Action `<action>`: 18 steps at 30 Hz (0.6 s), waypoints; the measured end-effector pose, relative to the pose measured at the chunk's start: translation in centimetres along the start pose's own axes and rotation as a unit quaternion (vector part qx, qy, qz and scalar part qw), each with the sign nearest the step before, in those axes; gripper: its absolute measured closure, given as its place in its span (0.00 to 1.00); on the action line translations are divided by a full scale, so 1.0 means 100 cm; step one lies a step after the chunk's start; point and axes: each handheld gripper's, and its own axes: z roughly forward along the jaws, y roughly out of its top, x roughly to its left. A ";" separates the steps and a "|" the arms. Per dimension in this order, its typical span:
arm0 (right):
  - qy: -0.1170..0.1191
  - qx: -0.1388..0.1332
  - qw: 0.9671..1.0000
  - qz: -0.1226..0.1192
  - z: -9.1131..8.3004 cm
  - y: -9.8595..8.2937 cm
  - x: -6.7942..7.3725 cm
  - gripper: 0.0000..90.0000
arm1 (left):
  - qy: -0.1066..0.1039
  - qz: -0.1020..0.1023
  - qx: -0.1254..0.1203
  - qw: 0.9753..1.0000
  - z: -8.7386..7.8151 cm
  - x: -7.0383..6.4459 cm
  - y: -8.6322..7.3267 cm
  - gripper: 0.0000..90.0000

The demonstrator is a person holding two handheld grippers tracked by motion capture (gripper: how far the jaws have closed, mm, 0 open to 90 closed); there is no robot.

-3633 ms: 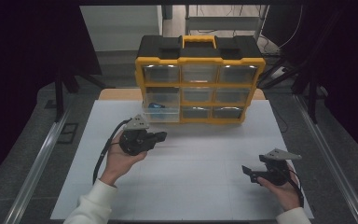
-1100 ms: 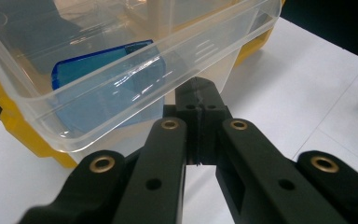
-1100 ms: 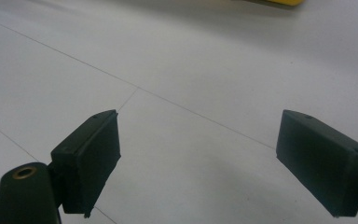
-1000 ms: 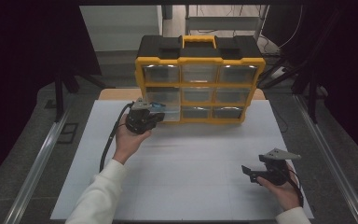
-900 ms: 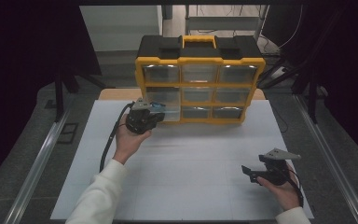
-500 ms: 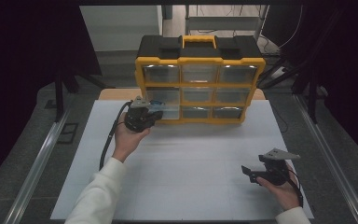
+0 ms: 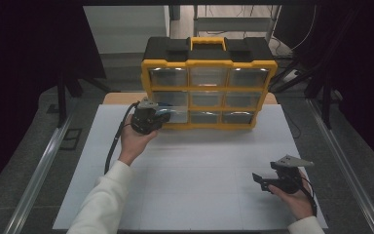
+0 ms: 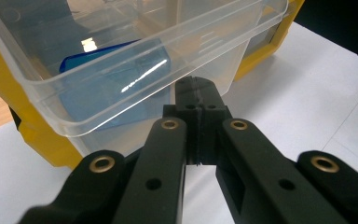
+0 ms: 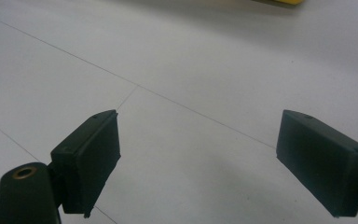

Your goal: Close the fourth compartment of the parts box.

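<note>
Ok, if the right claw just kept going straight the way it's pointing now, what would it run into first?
Most likely the white table sheet. The right claw is open and angled down at bare sheet, with nothing between its jaws. A yellow edge of the organizer shows far ahead, but depth is hard to judge.

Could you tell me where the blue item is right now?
In the left gripper view, the blue item lies inside the clear drawer, pulled partway from the yellow organizer, just above the left tool.
</note>
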 end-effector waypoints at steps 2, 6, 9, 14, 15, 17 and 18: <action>0.000 0.000 1.000 0.000 0.000 0.000 0.000 0.15 | 0.000 -0.001 0.000 1.000 0.001 0.001 0.001 1.00; 0.000 0.001 1.000 0.000 0.000 0.000 0.000 0.15 | 0.000 -0.005 0.001 1.000 0.002 0.003 0.002 1.00; 0.000 0.001 1.000 0.001 0.000 0.000 0.000 0.15 | 0.001 -0.004 0.003 1.000 0.002 0.004 0.004 1.00; 0.000 0.001 1.000 0.000 0.000 0.000 0.000 0.15 | -0.002 -0.006 0.000 1.000 0.002 0.005 0.006 1.00; -0.001 0.001 1.000 0.000 0.000 0.000 0.000 0.15 | -0.001 -0.006 0.001 1.000 0.003 0.005 0.007 1.00; -0.001 0.001 1.000 0.001 0.000 0.000 0.000 0.15 | 0.000 -0.004 0.002 1.000 0.003 0.005 0.008 1.00; -0.001 0.001 1.000 0.001 0.000 0.000 0.000 0.15 | 0.001 -0.004 0.002 1.000 0.004 0.005 0.008 1.00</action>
